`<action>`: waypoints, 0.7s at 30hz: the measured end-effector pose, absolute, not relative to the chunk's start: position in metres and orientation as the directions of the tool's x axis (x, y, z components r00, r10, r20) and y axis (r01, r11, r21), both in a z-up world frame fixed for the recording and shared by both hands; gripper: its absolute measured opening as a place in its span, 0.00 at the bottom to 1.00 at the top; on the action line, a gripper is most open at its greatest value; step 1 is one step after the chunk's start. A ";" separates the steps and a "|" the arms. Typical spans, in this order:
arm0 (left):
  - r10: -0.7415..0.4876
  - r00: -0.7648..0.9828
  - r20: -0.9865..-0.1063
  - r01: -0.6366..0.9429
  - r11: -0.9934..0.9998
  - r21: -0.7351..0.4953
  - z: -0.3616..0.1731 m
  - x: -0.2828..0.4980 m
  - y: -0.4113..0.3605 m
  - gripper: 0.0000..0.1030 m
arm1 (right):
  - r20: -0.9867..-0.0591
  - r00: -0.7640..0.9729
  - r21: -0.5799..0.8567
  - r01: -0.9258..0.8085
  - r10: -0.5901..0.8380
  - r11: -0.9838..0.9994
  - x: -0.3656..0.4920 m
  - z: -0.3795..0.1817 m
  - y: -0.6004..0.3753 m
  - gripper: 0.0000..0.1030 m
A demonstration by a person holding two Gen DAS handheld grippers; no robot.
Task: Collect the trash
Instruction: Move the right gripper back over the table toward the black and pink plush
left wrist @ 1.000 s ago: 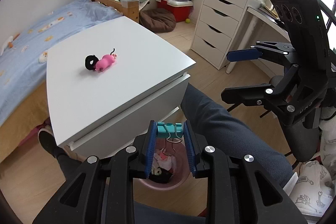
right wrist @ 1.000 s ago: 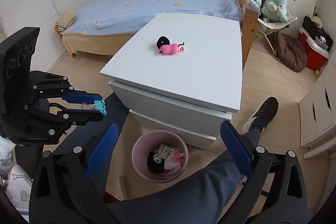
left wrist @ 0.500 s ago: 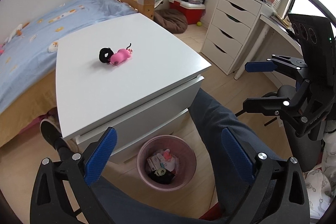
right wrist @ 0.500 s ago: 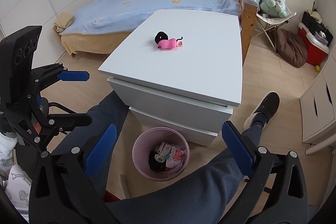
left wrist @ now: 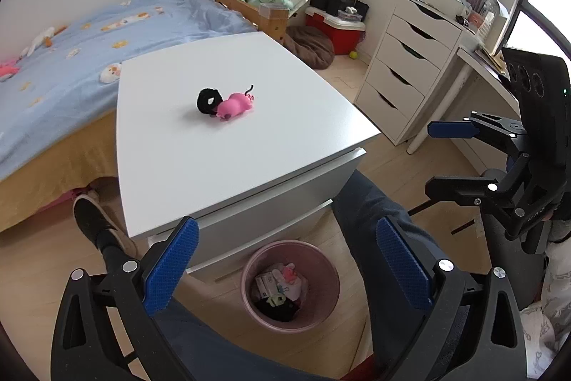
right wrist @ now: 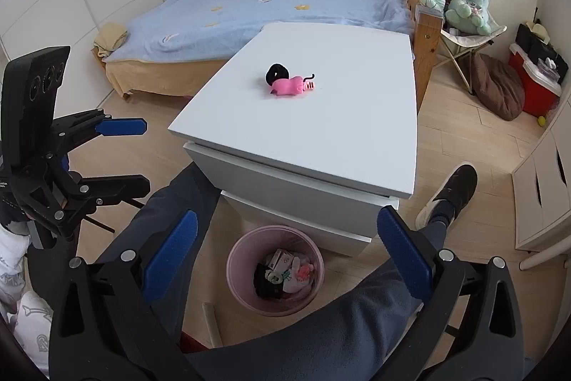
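Observation:
A pink toy pig (left wrist: 235, 106) (right wrist: 289, 85) and a black ring-shaped item (left wrist: 208, 100) (right wrist: 276, 73) lie touching on the white table (left wrist: 200, 159) (right wrist: 339, 138). A pink trash bin (left wrist: 289, 284) (right wrist: 275, 270) holding several scraps stands on the floor at the table's front. My left gripper (left wrist: 287, 259) is open and empty, above the bin; it also shows in the right wrist view (right wrist: 134, 152). My right gripper (right wrist: 285, 249) is open and empty above the bin; it also shows in the left wrist view (left wrist: 449, 159).
The person's legs (left wrist: 371, 202) (right wrist: 178, 202) flank the bin, shoes (left wrist: 94, 224) (right wrist: 449, 195) on the wood floor. A blue bed (left wrist: 71, 59) lies behind the table. White drawers (left wrist: 410, 70) and a desk stand on the right, a brown cushion (left wrist: 310, 41) and red box (left wrist: 335, 31) beyond.
My left gripper held a teal binder clip over the bin one second ago; it opened and the clip dropped into the bin. Both views have lifted slightly since.

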State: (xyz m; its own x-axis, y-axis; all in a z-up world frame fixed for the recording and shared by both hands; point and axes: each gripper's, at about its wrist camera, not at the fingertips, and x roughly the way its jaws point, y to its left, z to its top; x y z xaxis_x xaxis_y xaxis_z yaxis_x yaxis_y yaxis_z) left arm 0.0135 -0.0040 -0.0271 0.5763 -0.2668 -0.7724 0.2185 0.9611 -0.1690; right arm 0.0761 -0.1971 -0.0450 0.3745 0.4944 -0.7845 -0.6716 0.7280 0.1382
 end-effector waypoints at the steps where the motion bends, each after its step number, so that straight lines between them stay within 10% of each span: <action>1: -0.266 0.579 -0.771 0.214 0.962 -0.171 -0.027 0.015 -0.001 0.93 | -0.785 0.374 0.137 -0.673 0.495 0.727 0.079 -0.044 -0.194 0.96; 21: -0.209 0.615 -0.760 0.146 0.978 -0.151 -0.024 0.047 0.038 0.93 | -0.845 0.333 0.088 -0.686 0.419 0.723 0.184 -0.035 -0.105 0.96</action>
State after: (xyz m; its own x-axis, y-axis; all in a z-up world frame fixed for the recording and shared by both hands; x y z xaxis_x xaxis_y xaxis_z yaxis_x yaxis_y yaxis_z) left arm 0.0469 0.0376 -0.0235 0.6150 -0.2093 -0.7602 0.1464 0.9777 -0.1508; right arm 0.1839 -0.1048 -0.0346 0.3326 0.4188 -0.8450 -0.6855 0.7226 0.0883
